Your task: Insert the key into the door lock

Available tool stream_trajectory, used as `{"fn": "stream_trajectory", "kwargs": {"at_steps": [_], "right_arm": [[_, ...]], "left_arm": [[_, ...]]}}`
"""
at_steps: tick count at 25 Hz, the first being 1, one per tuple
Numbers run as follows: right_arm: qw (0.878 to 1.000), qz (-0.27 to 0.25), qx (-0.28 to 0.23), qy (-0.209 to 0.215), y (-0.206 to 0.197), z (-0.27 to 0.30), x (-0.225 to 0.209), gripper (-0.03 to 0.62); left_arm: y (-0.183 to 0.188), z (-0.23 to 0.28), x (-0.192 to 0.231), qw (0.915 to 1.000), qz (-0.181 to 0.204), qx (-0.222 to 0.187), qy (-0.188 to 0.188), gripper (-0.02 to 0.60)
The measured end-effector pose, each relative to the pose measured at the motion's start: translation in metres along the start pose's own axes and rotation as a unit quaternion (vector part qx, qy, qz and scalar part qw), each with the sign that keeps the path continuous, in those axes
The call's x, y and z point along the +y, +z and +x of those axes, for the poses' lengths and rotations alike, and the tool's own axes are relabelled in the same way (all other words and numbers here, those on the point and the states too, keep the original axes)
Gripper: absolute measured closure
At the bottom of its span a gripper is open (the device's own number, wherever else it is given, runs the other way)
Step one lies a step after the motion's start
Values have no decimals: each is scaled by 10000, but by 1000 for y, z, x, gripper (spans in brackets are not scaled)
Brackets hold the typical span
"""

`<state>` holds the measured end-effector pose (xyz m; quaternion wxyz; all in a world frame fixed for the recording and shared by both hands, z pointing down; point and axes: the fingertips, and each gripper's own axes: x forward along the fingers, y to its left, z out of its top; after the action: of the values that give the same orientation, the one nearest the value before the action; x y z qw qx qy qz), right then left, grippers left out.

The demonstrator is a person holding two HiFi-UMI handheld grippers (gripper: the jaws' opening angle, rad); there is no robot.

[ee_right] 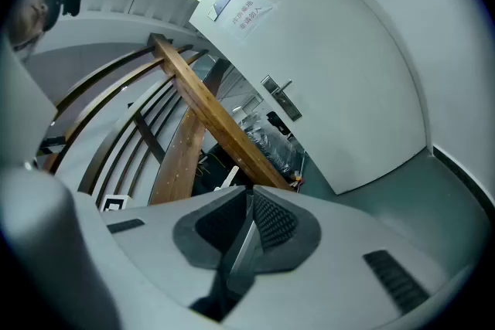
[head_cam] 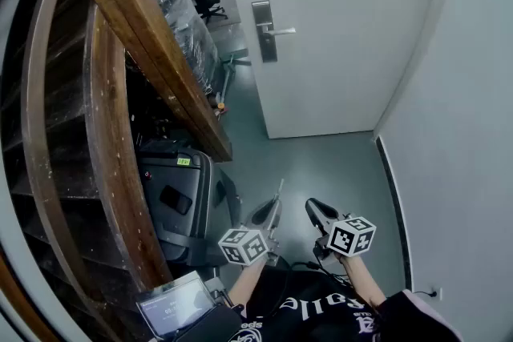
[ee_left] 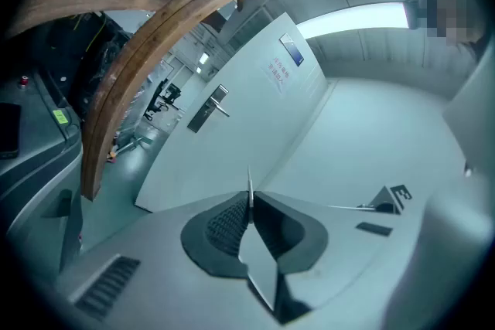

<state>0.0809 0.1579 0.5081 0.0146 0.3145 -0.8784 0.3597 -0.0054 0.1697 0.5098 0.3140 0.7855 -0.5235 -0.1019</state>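
White door (head_cam: 337, 52) ahead; left gripper (ee_left: 250, 202) jaws pinch the key (ee_left: 249, 183), blade toward it; right gripper (ee_right: 250, 201) jaws together

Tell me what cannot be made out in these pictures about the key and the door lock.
- Lock plate: its keyhole is too small to see in every view.
- Key: the left gripper view shows only its thin edge; the left gripper's shut jaws hide the rest.
- Door notice: print too small to read, right gripper view.
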Motion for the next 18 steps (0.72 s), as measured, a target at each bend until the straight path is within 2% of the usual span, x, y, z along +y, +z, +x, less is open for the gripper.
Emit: {"fn": "stream_trajectory", "kwargs": {"at_steps": [11, 15, 18], "right_arm": [[9999, 25, -110, -115, 35, 130, 6, 557], [9995, 29, -223, -238, 47, 154, -2, 557], [9993, 67, -196, -326, 52, 160, -8, 557]], "left_arm": [[84, 37, 99, 9993, 5, 152, -335, 557], [99, 54, 126, 9991, -5, 211, -361, 557], [100, 68, 138, 9988, -182, 252, -391, 557]]}}
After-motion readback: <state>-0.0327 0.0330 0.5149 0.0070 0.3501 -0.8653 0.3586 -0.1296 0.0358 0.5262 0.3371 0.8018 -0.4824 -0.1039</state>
